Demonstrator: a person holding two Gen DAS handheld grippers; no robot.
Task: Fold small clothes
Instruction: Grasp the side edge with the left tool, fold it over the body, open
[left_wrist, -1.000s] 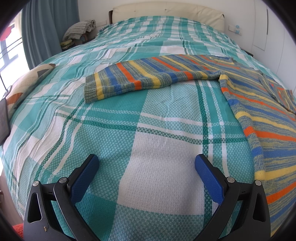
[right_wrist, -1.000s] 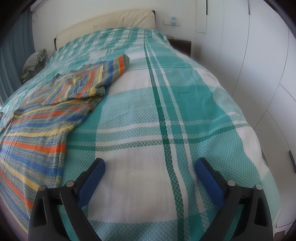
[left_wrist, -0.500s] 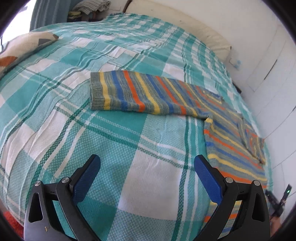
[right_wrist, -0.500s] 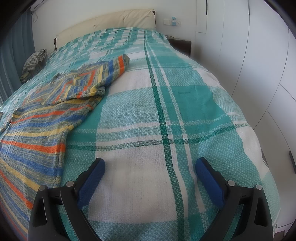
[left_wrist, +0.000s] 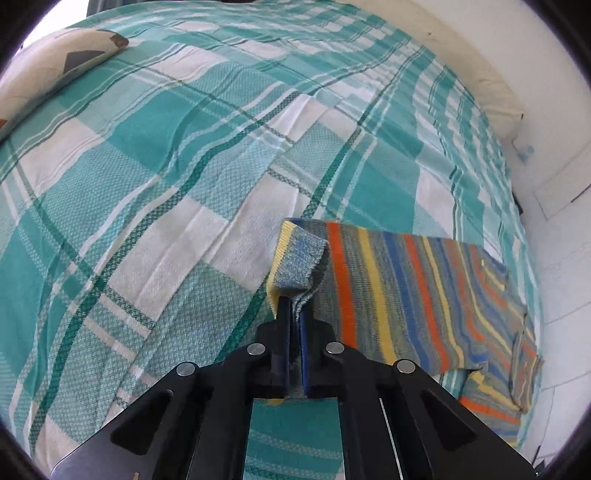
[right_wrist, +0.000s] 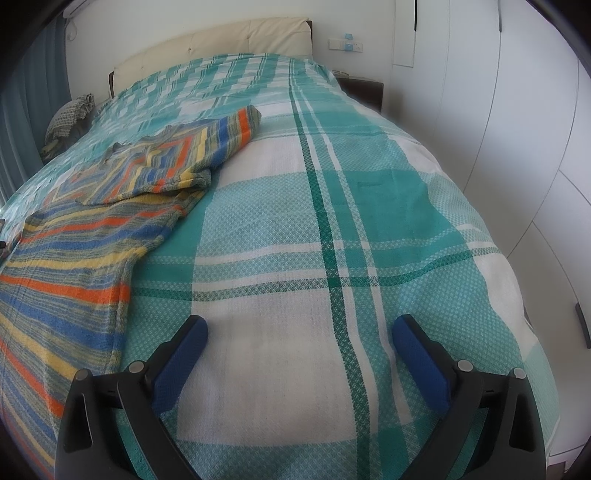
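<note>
A small striped knit sweater, in blue, orange, yellow and grey, lies spread on the bed. My left gripper is shut on the cuff of its left sleeve, and the cuff stands up, folded over above the jaws. In the right wrist view the sweater lies at the left, its other sleeve folded over the chest. My right gripper is open and empty above bare bedspread, to the right of the sweater's hem.
The bed wears a teal and white plaid bedspread. A patterned pillow lies at its far left edge. The cream headboard, a nightstand and white wardrobe doors stand around the bed.
My left gripper has moved forward to the sleeve end and shut on the cuff, lifting it. My right gripper and the rest of the sweater have stayed still.
</note>
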